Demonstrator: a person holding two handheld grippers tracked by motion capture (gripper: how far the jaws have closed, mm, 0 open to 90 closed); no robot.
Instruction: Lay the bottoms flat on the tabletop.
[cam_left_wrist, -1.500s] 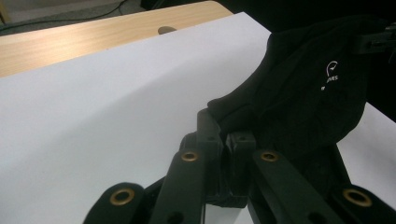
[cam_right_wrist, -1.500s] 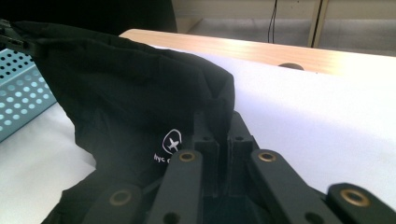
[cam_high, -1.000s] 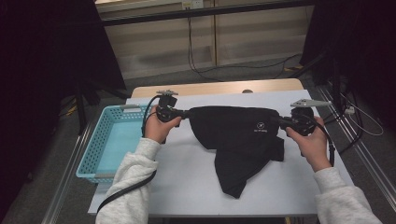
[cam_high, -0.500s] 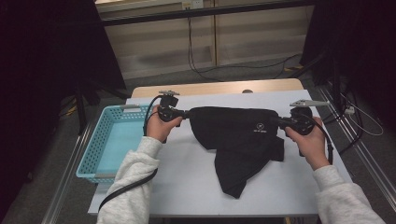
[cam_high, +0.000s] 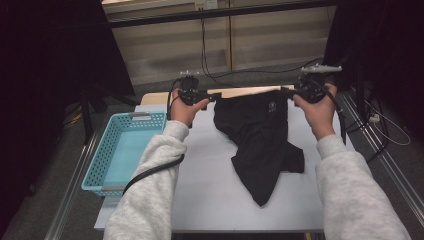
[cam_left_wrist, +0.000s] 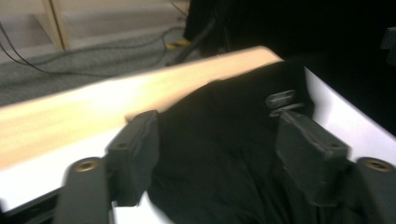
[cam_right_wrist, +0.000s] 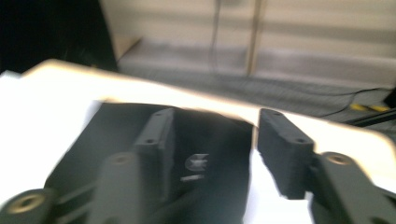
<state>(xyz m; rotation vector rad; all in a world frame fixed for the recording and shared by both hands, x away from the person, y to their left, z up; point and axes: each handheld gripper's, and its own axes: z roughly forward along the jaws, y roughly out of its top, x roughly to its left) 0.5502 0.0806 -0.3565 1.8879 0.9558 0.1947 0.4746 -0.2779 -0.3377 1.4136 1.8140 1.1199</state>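
Observation:
A black garment (cam_high: 260, 135) with a small pale logo lies on the white table (cam_high: 210, 190), its top edge at the far side and a pointed end toward the near edge. My left gripper (cam_high: 215, 96) is at the garment's far-left corner and my right gripper (cam_high: 286, 91) at its far-right corner. Both pairs of jaws have just been opening. In the left gripper view the gripper (cam_left_wrist: 217, 126) stands wide open over the cloth (cam_left_wrist: 219, 158), its pads off it. In the right gripper view the gripper (cam_right_wrist: 215, 126) is also open above the cloth (cam_right_wrist: 210, 186).
A light-blue plastic basket (cam_high: 135, 116) stands at the table's left side. A wooden strip (cam_high: 240, 91) runs along the table's far edge, with cables on the floor beyond it. The person's grey sleeves come in from below.
Both hands have moved toward the far edge of the table, drawing the garment's top edge with them. Both grippers, shut on the cloth before, now stand open.

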